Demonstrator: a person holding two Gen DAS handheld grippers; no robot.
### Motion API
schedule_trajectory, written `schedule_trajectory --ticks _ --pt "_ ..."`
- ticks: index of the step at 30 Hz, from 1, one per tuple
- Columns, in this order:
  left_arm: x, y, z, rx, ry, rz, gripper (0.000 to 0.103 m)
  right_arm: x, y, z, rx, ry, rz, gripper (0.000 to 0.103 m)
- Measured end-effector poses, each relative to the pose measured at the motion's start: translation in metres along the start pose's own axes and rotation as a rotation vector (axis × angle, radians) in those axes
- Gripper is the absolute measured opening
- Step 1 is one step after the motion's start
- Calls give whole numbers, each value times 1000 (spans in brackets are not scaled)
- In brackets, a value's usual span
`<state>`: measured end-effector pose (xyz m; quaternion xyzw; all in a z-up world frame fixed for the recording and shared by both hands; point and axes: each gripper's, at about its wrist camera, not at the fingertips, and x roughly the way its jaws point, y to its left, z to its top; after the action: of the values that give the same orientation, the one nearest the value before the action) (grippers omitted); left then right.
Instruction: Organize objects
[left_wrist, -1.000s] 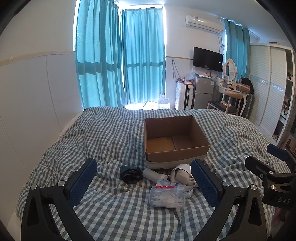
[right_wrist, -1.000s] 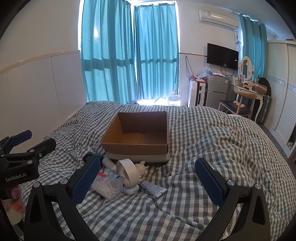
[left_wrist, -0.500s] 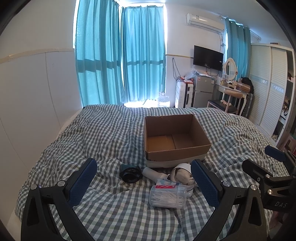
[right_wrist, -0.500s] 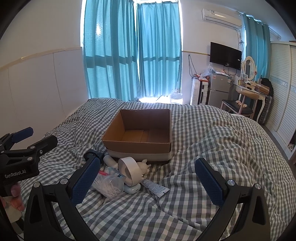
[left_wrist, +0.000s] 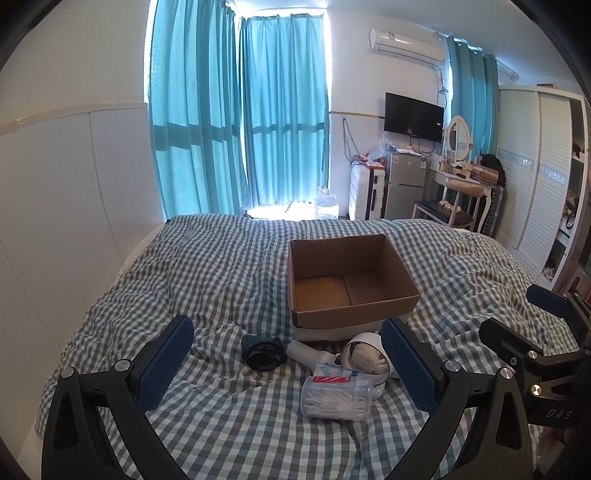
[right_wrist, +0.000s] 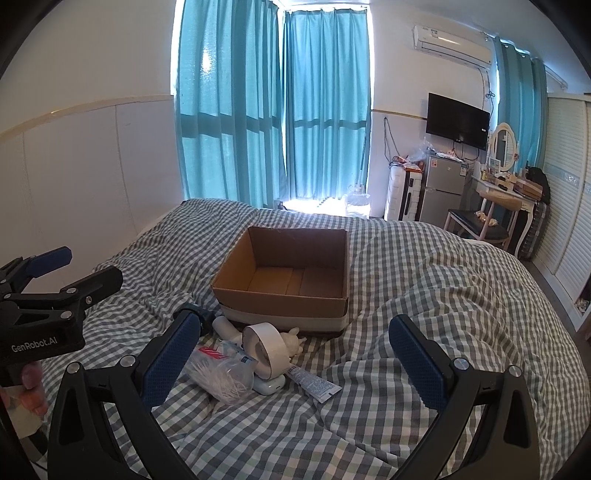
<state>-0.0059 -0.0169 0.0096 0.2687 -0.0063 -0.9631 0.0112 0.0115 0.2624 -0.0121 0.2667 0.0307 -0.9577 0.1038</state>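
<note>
An empty open cardboard box (left_wrist: 351, 280) (right_wrist: 288, 280) sits on the checked bed. In front of it lies a small pile: a clear tub of cotton swabs (left_wrist: 336, 398) (right_wrist: 221, 376), a white tape roll (left_wrist: 369, 345) (right_wrist: 266, 343) around a small plush toy, a white bottle (left_wrist: 306, 352), a dark round object (left_wrist: 263, 353) and a tube (right_wrist: 314, 384). My left gripper (left_wrist: 288, 365) is open and empty, just short of the pile. My right gripper (right_wrist: 295, 358) is open and empty, to the pile's right.
The checked duvet (left_wrist: 207, 280) covers the whole bed and is rumpled on the right (right_wrist: 443, 295). A white wall panel (left_wrist: 74, 192) runs along the left. Curtains, a fridge (left_wrist: 404, 184), a dressing table and a wardrobe stand beyond the bed.
Both views have lifted and drawn back slightly; the box and pile sit a little lower in frame. Nothing has been taken hold of, and the objects lie as before.
</note>
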Motion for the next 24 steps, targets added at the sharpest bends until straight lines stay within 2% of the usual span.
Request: schedule_trajectory --ticks 14,24 --pt "51 19 8 3 99 15 103 34 14 16 -91 65 9 103" --pt "124 45 5 7 209 79 103 96 9 17 -89 166 10 103"
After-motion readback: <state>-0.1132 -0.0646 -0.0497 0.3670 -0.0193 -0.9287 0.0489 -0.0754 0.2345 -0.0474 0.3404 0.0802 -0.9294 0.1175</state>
